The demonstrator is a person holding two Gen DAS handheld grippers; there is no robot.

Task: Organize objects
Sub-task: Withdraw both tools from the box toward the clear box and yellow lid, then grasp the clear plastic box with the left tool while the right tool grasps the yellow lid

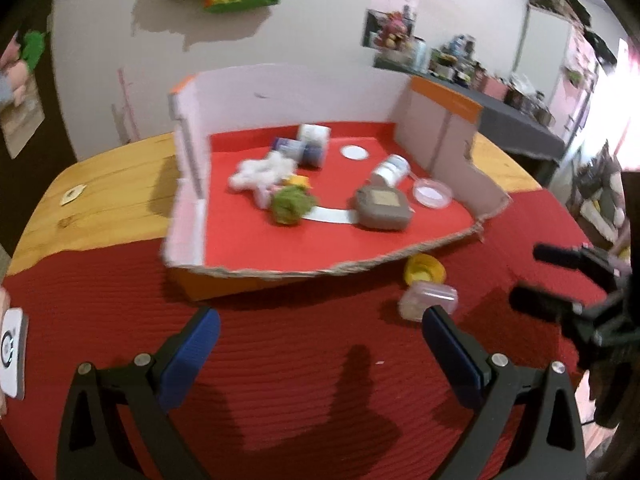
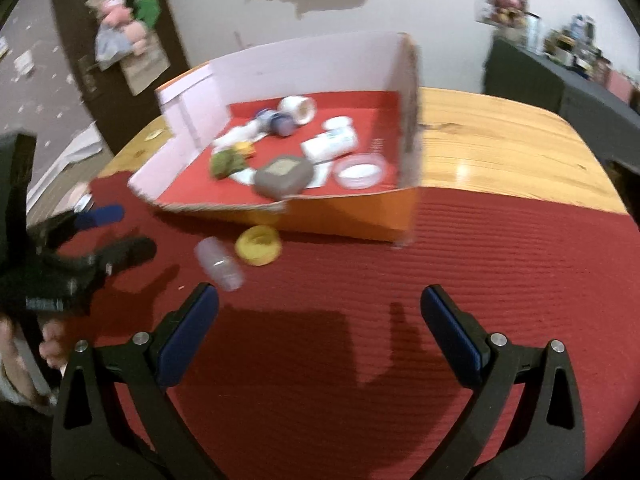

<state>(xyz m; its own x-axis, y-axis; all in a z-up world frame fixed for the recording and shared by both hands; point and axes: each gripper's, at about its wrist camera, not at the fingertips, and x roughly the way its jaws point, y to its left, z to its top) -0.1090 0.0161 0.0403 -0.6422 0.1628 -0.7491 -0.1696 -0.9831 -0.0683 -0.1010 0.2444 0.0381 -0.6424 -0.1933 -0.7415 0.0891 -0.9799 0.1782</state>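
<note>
On the red-matted worktop (image 2: 400,280), cardboard box (image 2: 352,220) of small items, yellow lid (image 2: 258,245) and clear jar (image 2: 219,264) outside, left tool (image 1: 320,340) and right tool (image 2: 320,320) both wide open, empty.

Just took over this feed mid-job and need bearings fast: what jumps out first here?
The torn-edged cardboard box with a red-lined floor dominates the middle of the red ribbed mat, holding a jumble: a grey square pouch, a green fuzzy ball and white jars. Two strays lie outside its front edge: a yellow round lid and a small clear plastic container. Both the left gripper and right gripper hang open, empty.
</note>
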